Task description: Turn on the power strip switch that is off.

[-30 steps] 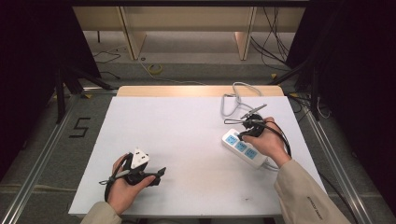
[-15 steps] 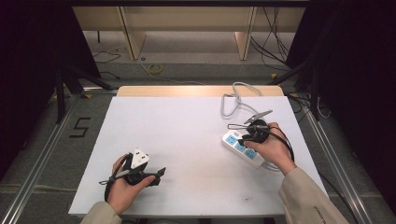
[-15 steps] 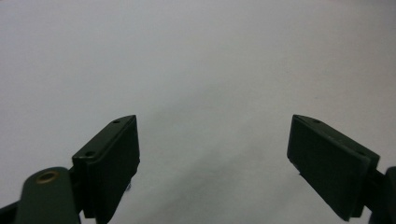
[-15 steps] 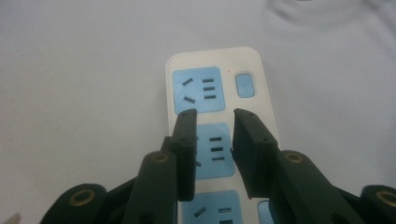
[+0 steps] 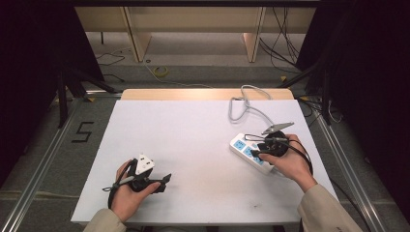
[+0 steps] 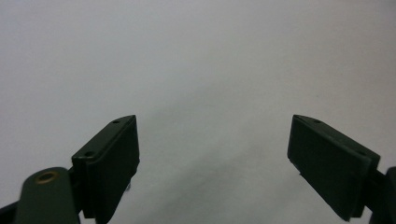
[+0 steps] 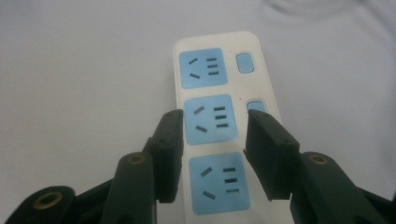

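A white power strip [image 5: 244, 149] with three blue sockets lies on the white table [image 5: 193, 135] at the right. Its grey cord [image 5: 241, 104] loops toward the far edge. My right gripper [image 5: 258, 150] hovers just over the strip's near end. In the right gripper view the power strip [image 7: 205, 67] runs away from me. The right gripper [image 7: 214, 116] has just been opening its jaws; they stand apart over the middle socket, pressing on nothing. My left gripper [image 5: 166, 180] rests at the front left, open. In the left gripper view, the left gripper [image 6: 212, 121] has only bare table between its jaws.
The table's wooden far edge [image 5: 203, 93] borders a floor with cables [image 5: 159, 71] and desk legs. A metal rail [image 5: 338, 154] runs along the right side. The white sheet [image 6: 187, 46] between the two hands is bare.
The right hand has drawn back a little along the strip toward the near right, and its jaws have spread apart. The strip and the left hand have stayed put.
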Demonstrator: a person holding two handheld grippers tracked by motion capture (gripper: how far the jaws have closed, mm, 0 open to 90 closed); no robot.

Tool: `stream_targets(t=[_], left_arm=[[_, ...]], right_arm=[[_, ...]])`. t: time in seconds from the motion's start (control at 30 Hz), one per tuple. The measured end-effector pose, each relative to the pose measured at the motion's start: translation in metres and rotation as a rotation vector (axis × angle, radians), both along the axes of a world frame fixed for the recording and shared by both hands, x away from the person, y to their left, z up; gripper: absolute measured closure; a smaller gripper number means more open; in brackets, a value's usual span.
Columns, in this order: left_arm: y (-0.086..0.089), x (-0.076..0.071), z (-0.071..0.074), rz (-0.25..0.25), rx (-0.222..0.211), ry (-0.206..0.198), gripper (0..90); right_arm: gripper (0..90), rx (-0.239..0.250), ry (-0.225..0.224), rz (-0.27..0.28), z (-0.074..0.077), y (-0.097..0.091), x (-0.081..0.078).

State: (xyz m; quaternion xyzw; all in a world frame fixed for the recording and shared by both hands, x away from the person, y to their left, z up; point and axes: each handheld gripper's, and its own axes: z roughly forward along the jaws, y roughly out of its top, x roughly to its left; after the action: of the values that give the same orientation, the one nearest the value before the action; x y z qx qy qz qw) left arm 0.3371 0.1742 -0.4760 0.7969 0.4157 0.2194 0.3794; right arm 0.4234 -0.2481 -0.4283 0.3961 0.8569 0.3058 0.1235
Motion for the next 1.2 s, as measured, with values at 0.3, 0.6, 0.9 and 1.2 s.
stream_targets(t=[0.3, 0.6, 0.9, 1.2], left_arm=[[0.000, 0.000, -0.001, -0.002, 0.003, 0.004, 16.5], [0.000, 0.000, -0.001, 0.003, 0.000, 0.006, 16.3], [0.001, 0.000, -0.002, 0.006, 0.005, 0.009, 16.3], [0.002, 0.001, -0.004, 0.005, 0.009, 0.021, 16.2]], right_arm=[[50.1, 0.035, -0.062, -0.001, -0.004, -0.012, -0.020], [47.0, 0.064, -0.113, 0.021, -0.012, -0.018, -0.043], [46.2, 0.107, -0.133, 0.012, -0.026, -0.028, -0.062], [44.9, 0.134, -0.150, 0.017, -0.031, -0.027, -0.068]])
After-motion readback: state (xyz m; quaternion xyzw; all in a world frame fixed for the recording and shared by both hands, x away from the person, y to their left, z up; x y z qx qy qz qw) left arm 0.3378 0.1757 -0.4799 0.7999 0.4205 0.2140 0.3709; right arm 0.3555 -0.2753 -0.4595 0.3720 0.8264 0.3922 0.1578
